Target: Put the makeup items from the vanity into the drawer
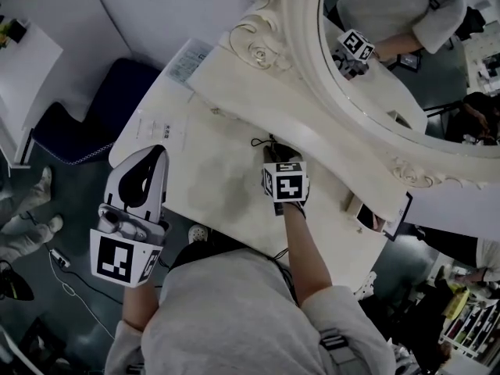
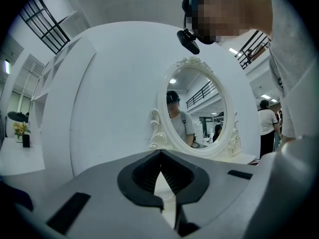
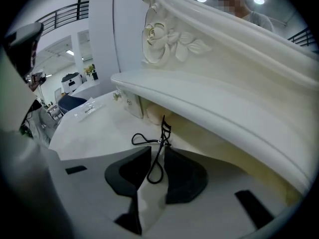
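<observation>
Head view: the right tool [image 1: 273, 150] lies low on the white vanity tabletop [image 1: 207, 174], its tips at a black eyelash curler [image 1: 261, 141] just in front of the oval mirror [image 1: 391, 69]. The left tool [image 1: 156, 155] hangs off the tabletop's near-left edge, well apart from the curler. No open drawer can be seen here. Left gripper view: the left tool's jaws are pressed together at the tips with nothing between them, aimed toward the mirror. Right gripper view: the right tool's jaws stand narrowly spread on either side of the curler's long handle loop, which lies flat on the tabletop between the pads. The curler's head points away toward the vanity's raised shelf [image 3: 199, 96], its second loop splayed left. No pinch is evident yet. Step in hand, as judged: grasping the curler. Close squarely on the handle shaft rather than the thin loop wire, keeping the tips low, so it does not swivel or slip when lifted.
</observation>
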The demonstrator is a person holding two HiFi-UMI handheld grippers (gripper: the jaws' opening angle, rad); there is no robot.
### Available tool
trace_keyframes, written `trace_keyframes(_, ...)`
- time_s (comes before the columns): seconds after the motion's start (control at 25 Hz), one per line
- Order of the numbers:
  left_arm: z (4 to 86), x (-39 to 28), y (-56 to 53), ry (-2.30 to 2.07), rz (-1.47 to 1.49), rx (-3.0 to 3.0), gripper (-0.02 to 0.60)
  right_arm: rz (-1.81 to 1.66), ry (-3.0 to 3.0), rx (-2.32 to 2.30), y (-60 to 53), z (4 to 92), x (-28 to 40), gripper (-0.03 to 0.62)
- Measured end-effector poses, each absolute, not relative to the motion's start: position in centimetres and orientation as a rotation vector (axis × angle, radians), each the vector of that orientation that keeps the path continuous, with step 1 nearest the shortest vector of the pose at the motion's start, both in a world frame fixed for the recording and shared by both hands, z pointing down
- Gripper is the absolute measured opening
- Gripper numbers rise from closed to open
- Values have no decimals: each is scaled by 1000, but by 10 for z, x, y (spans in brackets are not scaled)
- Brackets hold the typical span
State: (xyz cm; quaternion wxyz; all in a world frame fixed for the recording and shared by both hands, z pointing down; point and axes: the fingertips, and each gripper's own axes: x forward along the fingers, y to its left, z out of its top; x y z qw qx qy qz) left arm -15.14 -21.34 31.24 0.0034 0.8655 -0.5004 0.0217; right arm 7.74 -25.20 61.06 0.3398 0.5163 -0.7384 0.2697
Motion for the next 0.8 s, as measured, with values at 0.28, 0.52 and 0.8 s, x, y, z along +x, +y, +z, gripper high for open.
trace_keyframes(0.28, 315, -158, -214, -1573, 67, 2703, 14, 759, -1927, 1381, -252, 611, 74, 43)
trace_keyframes(0.52, 312, -165, -212, -1574, 57, 2706, 14, 753, -1923, 1395, -244, 605, 70, 37)
trace_keyframes(0.8, 311, -162, -209, -1521, 37, 2736, 14, 753, -1945, 1427, -225, 592, 65, 34)
